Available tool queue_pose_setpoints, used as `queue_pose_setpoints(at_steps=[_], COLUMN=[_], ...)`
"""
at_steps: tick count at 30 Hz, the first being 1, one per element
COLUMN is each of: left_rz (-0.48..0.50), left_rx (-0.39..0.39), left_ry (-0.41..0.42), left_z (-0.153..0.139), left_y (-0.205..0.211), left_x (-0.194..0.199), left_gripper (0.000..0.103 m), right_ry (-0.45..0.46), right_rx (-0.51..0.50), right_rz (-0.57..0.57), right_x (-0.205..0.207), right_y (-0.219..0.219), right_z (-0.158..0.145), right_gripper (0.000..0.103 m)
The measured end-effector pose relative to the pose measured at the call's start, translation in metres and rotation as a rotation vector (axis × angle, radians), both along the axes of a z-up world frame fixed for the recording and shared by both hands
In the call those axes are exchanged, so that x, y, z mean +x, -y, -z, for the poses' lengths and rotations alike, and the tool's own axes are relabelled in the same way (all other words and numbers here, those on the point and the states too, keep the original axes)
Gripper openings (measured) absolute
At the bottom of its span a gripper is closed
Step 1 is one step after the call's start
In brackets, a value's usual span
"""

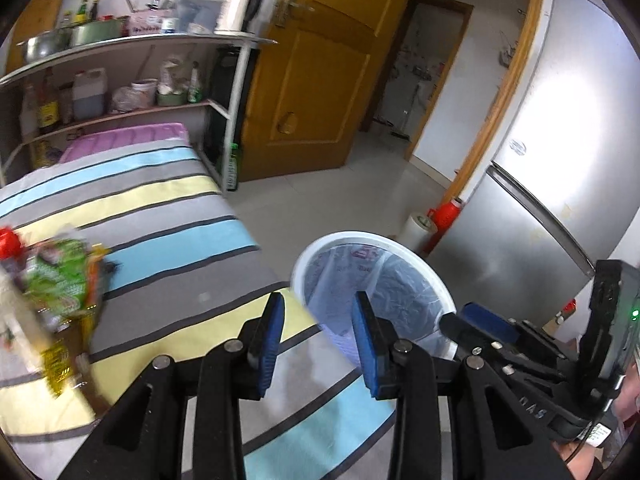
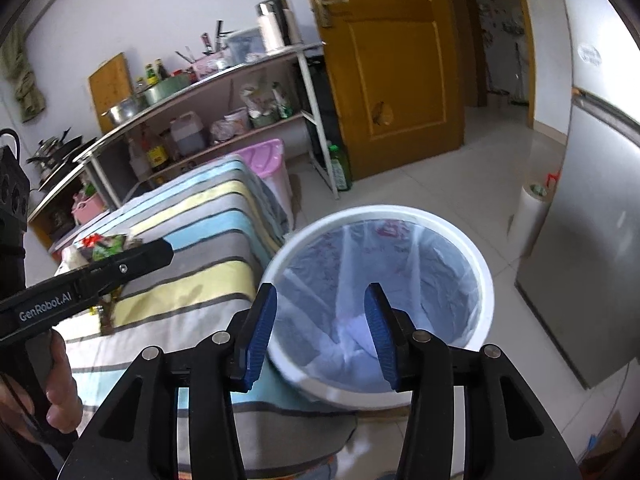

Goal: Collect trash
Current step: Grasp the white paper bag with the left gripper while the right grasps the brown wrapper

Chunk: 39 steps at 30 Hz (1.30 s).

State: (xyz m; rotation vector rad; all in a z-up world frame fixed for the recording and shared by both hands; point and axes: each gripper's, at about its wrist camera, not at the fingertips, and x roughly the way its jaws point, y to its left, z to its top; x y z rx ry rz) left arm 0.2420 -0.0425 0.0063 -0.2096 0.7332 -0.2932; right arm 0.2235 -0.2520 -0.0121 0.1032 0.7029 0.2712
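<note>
Trash (image 1: pixel 60 276) lies as a blurred heap of green and yellow wrappers, with a red cap beside it, on the striped cloth (image 1: pixel 168 216), well off to the left of the left gripper (image 1: pixel 318 344). That gripper hangs above the near corner of the cloth with its blue pads (image 1: pixel 272 340) spread wide and nothing between them. Just ahead and right of it stands the white bin (image 1: pixel 424 276), lined with a clear bag.

Seen from the right wrist, the right gripper (image 2: pixel 320 336) is also wide apart and holds nothing, poised right over the bin (image 2: pixel 486 280) so that the liner shows between its pads (image 2: pixel 380 336); something pale lies at the bottom of the liner. To its left the other gripper's black body (image 2: pixel 80 284) reaches across toward the wrappers (image 2: pixel 108 246). Farther ahead, a pink lidded box (image 2: pixel 268 160) sits beyond the cloth, then a metal shelf (image 2: pixel 200 80) crowded with bottles and pots, a brown door (image 2: pixel 392 72), and at far right a silver fridge (image 2: pixel 592 184).
</note>
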Motion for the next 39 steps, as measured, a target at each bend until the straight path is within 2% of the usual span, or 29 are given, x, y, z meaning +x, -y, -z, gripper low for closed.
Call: queue_pose_setpoints(at_steps=[2,5,14,16,21,28,34,39], left_rz=[-0.028,-0.073,-0.196,-0.225,-0.304,-0.371,-0.374,-0.371], left_rx=[0.001,0.007,0.021,0.021,0.019,0.022,0.020,0.013], left_ry=[0.014,0.029,0.048,0.050,0.069,0.071,0.060,0.058], left_z=[-0.004,-0.007,-0.009,-0.008,-0.005,0.001,0.009,0.013], left_y=[-0.014,-0.034,-0.091,-0.103,-0.134,-0.172,-0.187,-0.197], left_x=[-0.012,-0.028,-0.072,-0.079,-0.096,-0.101,-0.093,-0.086], left_gripper=[0.036,0.036,0.037,0.043,0.046,0.048,0.052,0.059], right_ry=[0.015,0.020,0.001,-0.002,-0.010,-0.036,-0.060,-0.091], right_rx=[-0.003,-0.001,-0.018,-0.021,-0.048,-0.058,-0.067,-0.087], right_rz=[-0.024,-0.072,-0.202,-0.228,-0.287,-0.344,-0.390,-0.415], right_x=[-0.005,-0.013,-0.033,-0.037,-0.039,-0.032,-0.022,-0.009], right_y=[-0.010,-0.026,-0.079,-0.092,-0.122,-0.158,-0.189,-0.213], right_z=[-0.006,-0.011,-0.018,-0.017,-0.014,-0.005,0.007,0.023], right_gripper=[0.048,0.054,0.054,0.054,0.054,0.054,0.053,0.046])
